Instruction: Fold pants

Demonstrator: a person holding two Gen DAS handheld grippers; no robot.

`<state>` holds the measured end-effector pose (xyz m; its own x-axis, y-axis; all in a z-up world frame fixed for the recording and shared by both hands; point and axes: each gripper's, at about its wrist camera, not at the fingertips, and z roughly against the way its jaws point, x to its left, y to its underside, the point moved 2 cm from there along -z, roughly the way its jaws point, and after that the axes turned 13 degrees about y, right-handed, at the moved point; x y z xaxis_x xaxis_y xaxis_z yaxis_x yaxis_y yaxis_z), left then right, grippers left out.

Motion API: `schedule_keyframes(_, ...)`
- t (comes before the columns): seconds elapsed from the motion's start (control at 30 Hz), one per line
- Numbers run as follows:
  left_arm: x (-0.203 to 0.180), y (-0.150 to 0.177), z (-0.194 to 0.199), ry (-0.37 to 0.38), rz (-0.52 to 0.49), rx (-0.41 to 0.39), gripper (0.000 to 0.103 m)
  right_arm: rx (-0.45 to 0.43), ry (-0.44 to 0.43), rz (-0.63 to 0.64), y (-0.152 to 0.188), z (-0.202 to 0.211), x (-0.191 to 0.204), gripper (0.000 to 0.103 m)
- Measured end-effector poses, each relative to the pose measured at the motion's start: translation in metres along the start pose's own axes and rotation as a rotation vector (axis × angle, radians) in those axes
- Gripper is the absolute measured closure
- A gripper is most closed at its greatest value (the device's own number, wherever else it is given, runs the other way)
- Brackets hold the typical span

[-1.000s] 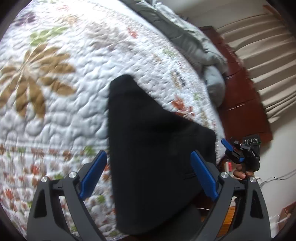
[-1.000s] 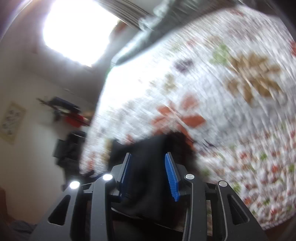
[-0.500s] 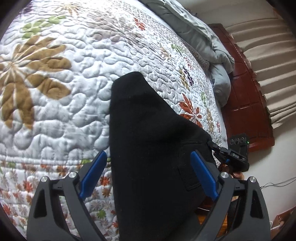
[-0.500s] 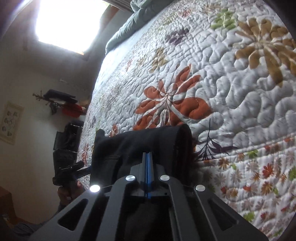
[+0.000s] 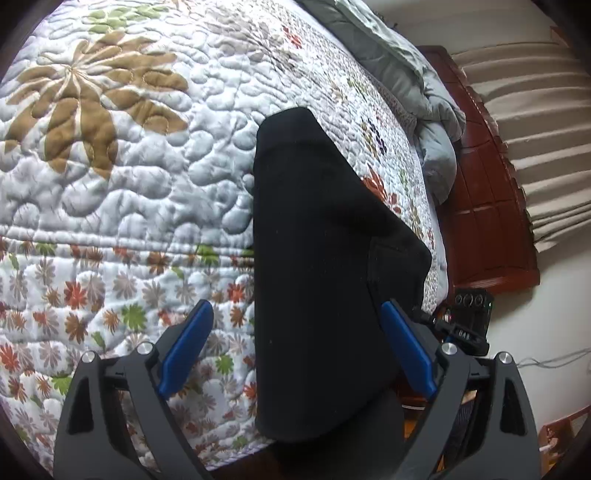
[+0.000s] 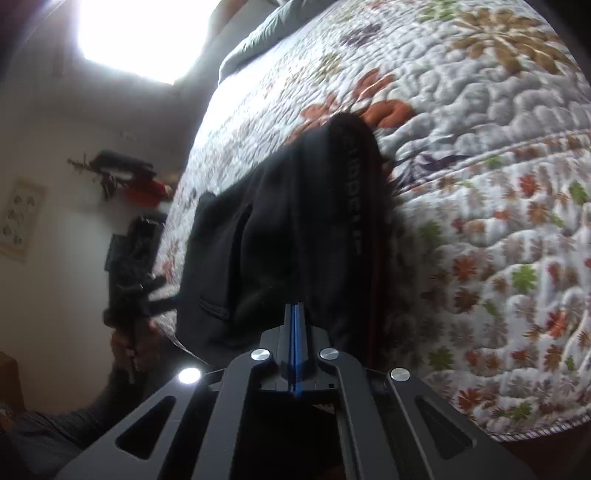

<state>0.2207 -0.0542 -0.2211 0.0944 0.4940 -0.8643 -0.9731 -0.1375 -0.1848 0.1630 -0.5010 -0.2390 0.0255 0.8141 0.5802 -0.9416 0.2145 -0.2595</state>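
The black pants [image 5: 317,258] lie folded lengthwise on the floral quilt [image 5: 110,177], their near end hanging over the bed's edge. My left gripper [image 5: 295,343] is open, its blue fingers [image 5: 184,347] spread either side of the pants' near end without touching them. In the right wrist view my right gripper [image 6: 295,314] is shut on the near edge of the pants [image 6: 280,229], by the waistband. The right gripper also shows in the left wrist view [image 5: 461,325], at the bed's corner.
A grey duvet [image 5: 413,85] is bunched at the far side of the bed by the red-brown headboard [image 5: 487,206]. Beige curtains [image 5: 535,129] hang behind it. The other gripper and hand [image 6: 133,280] show at the left of the right wrist view. A bright window [image 6: 136,33] glares.
My right gripper closed on the pants' edge during the last second and stays shut. My left gripper has drawn in over the pants and remains open.
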Motion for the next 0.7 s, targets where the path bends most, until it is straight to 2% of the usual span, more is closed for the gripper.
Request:
schedule_keyframes(0.07, 0.001, -0.001, 0.0, -0.004, -0.007, 0.016, 0.012, -0.027, 0.011, -0.037, -0.005, 0.014, -0.011, 0.094)
schedule_keyframes(0.1, 0.002, -0.003, -0.001, -0.005, -0.005, 0.024, 0.012, -0.033, 0.011, -0.063, -0.008, 0.02, -0.017, 0.077)
schedule_keyframes(0.13, 0.005, -0.006, -0.002, 0.0, 0.006, 0.035, 0.012, -0.04, 0.02, -0.083, -0.01, 0.024, -0.023, 0.039)
schedule_keyframes(0.17, 0.007, -0.008, -0.004, 0.006, 0.019, 0.044, 0.012, -0.046, 0.017, -0.107, -0.012, 0.026, -0.026, 0.026)
schedule_keyframes(0.2, 0.011, -0.01, -0.006, 0.019, 0.04, 0.061, 0.011, -0.034, -0.012, -0.11, -0.014, 0.026, -0.027, 0.019)
schedule_keyframes(0.23, 0.014, -0.012, -0.008, 0.028, 0.055, 0.072, 0.011, -0.004, -0.043, -0.104, -0.018, 0.021, -0.026, 0.019)
schedule_keyframes(0.33, 0.018, -0.017, -0.012, 0.062, 0.089, 0.094, 0.008, 0.066, -0.056, -0.106, -0.027, 0.004, -0.023, 0.013)
schedule_keyframes(0.47, 0.019, -0.023, -0.02, 0.086, 0.118, 0.111, 0.008, 0.173, -0.07, -0.089, -0.035, -0.03, -0.014, 0.013)
schedule_keyframes(0.7, 0.012, -0.023, -0.042, 0.075, 0.098, 0.159, 0.008, 0.198, -0.056, -0.049, -0.032, -0.045, -0.002, 0.008)
